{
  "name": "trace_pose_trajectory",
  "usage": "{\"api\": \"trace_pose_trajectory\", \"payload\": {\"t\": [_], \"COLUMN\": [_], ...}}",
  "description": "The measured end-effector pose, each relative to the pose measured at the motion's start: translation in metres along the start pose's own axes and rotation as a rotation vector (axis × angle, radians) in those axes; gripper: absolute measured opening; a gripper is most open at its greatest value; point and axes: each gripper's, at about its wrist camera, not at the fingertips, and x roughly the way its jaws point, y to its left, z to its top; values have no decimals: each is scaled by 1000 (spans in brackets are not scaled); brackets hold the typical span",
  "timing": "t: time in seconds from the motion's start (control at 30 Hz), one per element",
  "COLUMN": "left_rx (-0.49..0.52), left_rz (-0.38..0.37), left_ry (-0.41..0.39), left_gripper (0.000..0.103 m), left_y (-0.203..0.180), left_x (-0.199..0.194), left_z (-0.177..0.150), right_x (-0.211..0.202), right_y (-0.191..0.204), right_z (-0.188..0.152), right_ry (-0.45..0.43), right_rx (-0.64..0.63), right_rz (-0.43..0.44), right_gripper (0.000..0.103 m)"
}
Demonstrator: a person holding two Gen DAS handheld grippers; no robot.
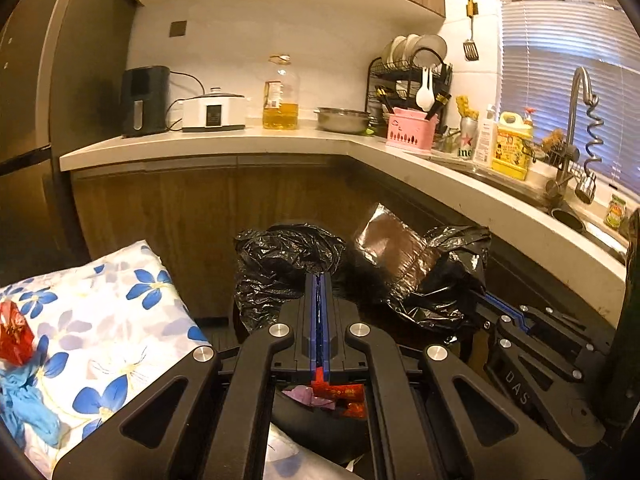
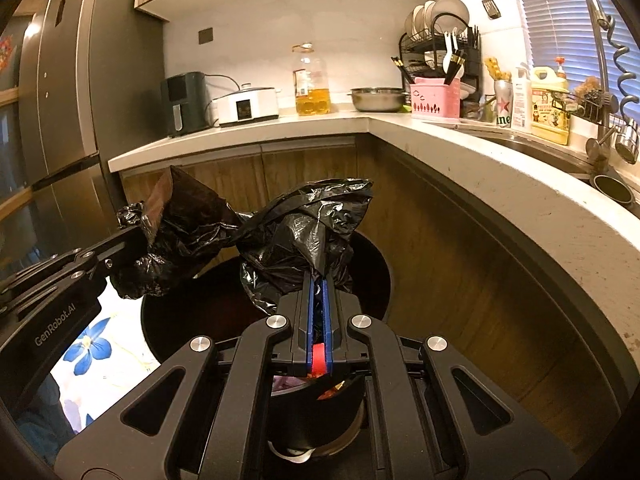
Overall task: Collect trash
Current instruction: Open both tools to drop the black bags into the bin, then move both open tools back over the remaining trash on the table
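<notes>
Left wrist view shows my left tool (image 1: pixel 319 280) pressed together on a fold of the black trash bag (image 1: pixel 288 256), whose crinkled plastic bunches up just past my fingertips. My right tool (image 2: pixel 318 284) is likewise pinching another part of the same bag's rim, seen from the right wrist view, and the plastic stretches between the two tools above the dark round bin (image 2: pixel 264 312). A brown foil wrapper (image 1: pixel 394 248) pokes up out of the bag, partly swallowed by the folds, so I cannot tell how far in it sits. Under my left tool's frame, scraps of red and purple wrappers (image 1: pixel 340 394) show only in part; my own linkage hides what they lie in. At the left, a floral cloth (image 1: pixel 104 320) with blue flowers is cut off by the frame edge, with a red wrapper (image 1: pixel 14 334) and something blue and crumpled lying on it. Behind, the pale L-shaped surface (image 1: pixel 224 144) carries an air fryer (image 1: pixel 144 100), a white cooker (image 1: pixel 214 112), an oil bottle (image 1: pixel 281 94), a steel bowl (image 1: pixel 344 119), a pink basket (image 1: pixel 411 130) and a dish rack (image 1: pixel 412 68), and a faucet (image 1: pixel 576 120) stands before the window blinds. A grey fridge (image 2: pixel 60 92) stands to the left.
</notes>
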Motion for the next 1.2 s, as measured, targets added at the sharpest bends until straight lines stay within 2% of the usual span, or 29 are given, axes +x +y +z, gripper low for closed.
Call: {"api": "trace_pose_trajectory", "payload": {"t": [0.13, 0.2, 0.27, 0.37, 0.43, 0.5, 0.6, 0.77, 0.97, 1.03, 1.2], "left_rx": [5, 5, 9, 3, -2, -2, 0, 18, -35, -35, -36], "left_rz": [-5, -7, -4, -10, -17, -15, -24, -35, -70, -58, -11], "left_ry": [22, 30, 31, 45, 43, 22, 4, -8, -25, -45, -62], "left_gripper": [2, 2, 2, 8, 36, 53, 67, 76, 80, 86, 89], "left_y": [-2, -2, -2, 0, 1, 2, 1, 3, 14, 16, 24], "left_x": [9, 12, 14, 16, 15, 11, 6, -2, -19, -30, -55], "left_z": [-1, -2, -2, -4, -5, -7, -8, -11, -15, -18, -28], "right_x": [4, 6, 7, 7, 5, 3, -2, -10, -19, -21, -29], "right_y": [-2, -2, -2, -3, -6, -8, -10, -14, -14, -11, -4], "right_z": [0, 0, -1, -1, -2, -2, -2, -1, -7, -10, -14], "right_ry": [11, 17, 14, 12, 8, -1, -17, -39, -45, -45, -49], "right_rx": [8, 9, 3, 4, 14, 18, 19, 22, 18, 8, -11], "right_rz": [3, 7, 5, 2, -3, -7, -21, -42, -44, -43, -37], "right_gripper": [7, 21, 28, 33, 41, 51, 63, 70, 72, 72, 72]}}
